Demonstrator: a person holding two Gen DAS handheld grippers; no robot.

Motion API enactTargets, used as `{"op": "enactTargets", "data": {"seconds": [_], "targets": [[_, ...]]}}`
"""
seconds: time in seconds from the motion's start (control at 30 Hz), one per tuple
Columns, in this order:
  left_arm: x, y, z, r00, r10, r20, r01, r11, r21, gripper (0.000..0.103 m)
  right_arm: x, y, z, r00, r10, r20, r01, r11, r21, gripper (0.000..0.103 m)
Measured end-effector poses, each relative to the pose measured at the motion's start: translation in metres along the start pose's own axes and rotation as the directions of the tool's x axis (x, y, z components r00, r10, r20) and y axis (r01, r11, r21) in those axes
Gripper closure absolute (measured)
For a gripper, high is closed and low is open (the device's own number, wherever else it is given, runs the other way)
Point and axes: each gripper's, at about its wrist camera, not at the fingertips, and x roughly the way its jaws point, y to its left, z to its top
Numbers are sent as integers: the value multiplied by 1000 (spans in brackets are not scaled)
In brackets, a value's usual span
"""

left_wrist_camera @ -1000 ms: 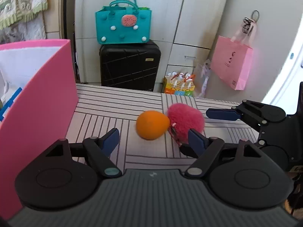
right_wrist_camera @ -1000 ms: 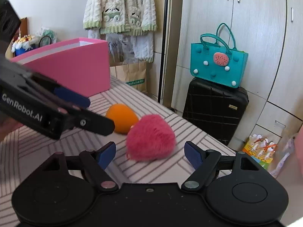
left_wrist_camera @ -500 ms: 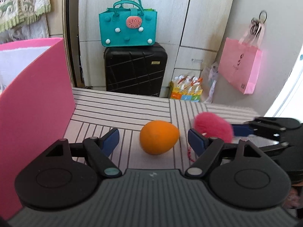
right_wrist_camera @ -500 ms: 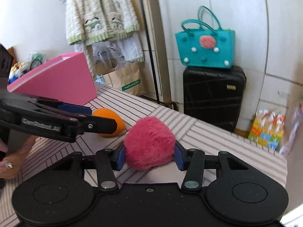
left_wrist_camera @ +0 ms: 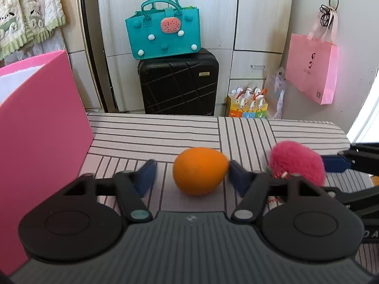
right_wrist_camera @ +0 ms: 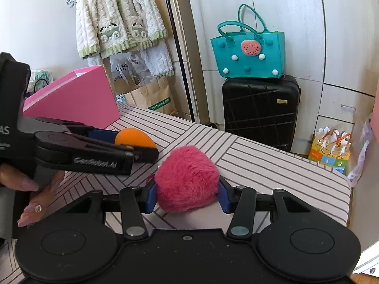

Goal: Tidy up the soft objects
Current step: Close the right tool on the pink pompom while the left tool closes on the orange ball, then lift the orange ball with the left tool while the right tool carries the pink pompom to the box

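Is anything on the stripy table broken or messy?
Nothing stands out. The orange ball sits whole on the striped table; the fluffy pink ball looks unharmed between the right gripper pads.

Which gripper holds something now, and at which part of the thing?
The right gripper clamps the pink fluffy ball at its two sides. The left gripper has been closing around the orange ball, not yet gripping.

A black suitcase stands against pale wardrobe doors, just behind the striped counter. On top of it sits a teal bag. To its right hangs a pink bag; daylight, perhaps from a window, glares beyond.
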Motion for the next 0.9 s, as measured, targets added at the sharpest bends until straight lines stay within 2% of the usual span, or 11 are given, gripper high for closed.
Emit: {"op": "enactTargets", "data": {"seconds": [0.07, 0.17, 0.33, 0.6, 0.9], "targets": [[0, 1, 0, 1000, -1, 15, 2, 1000, -7, 60, -2, 0, -2, 1000, -2, 0, 2, 1000, 0, 49], [-1, 3, 1, 999, -32, 26, 32, 999, -13, 62, -5, 2, -5, 1000, -8, -1, 8, 1000, 3, 49], [-7, 0, -3, 999, -22, 24, 22, 1000, 9, 63, -9, 7, -5, 1000, -7, -12, 7, 1000, 12, 49], [-27, 8, -12, 995, -95, -33, 93, 994, -52, 63, -20, 26, -7, 1000, -11, -28, 11, 1000, 13, 49], [-60, 19, -25, 986, -154, -70, 148, 986, -76, 63, -40, 53, -12, 997, -25, -74, 26, 1000, 1, 49]]}}
